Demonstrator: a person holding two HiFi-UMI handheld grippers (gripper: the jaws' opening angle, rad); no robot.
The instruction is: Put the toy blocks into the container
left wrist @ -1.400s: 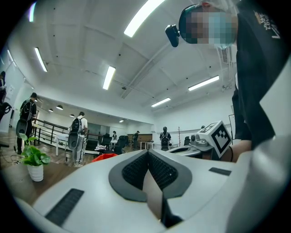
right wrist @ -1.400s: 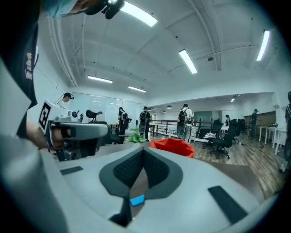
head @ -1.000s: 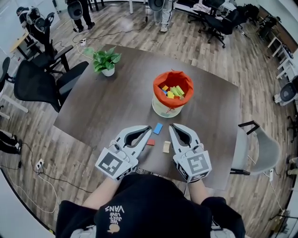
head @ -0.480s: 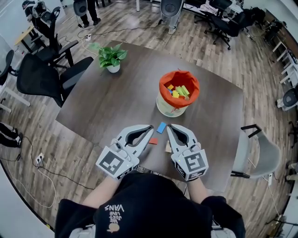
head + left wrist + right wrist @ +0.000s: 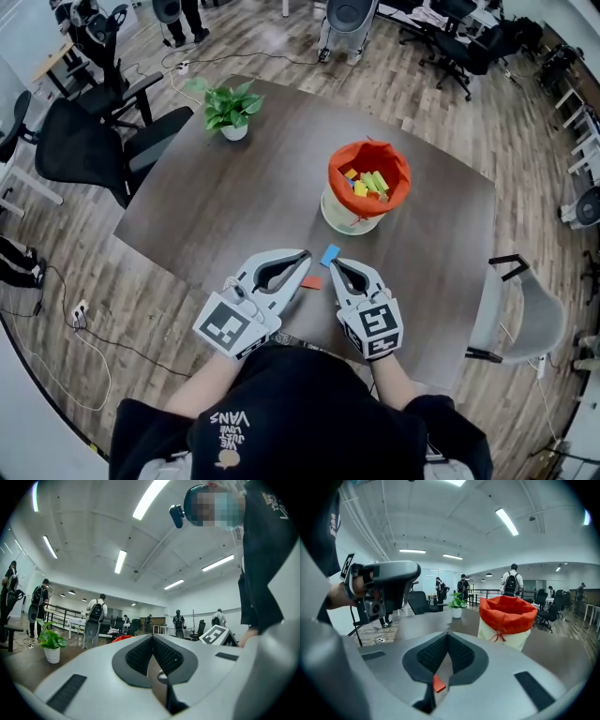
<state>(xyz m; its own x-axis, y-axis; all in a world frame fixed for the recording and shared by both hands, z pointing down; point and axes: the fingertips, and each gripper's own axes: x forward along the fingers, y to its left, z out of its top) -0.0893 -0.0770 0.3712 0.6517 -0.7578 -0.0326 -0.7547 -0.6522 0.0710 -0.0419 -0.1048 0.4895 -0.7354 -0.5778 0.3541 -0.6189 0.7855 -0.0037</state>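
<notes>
Dark office table (image 5: 234, 206), task partly done: left gripper (image 5: 303, 255), jaws together and empty, then a red block (image 5: 311, 282) and a blue block (image 5: 330, 254) lying loose beside the right gripper (image 5: 334, 266), likewise closed on nothing. Rightmost, the orange-lined container (image 5: 352, 220) already holds several toy blocks (image 5: 367, 183) — yellow, green, blue, red.

Open office: swivel chairs (image 5: 80, 150), desks (image 5: 56, 70) (strip lights (image 5: 121, 560) overhead).
</notes>
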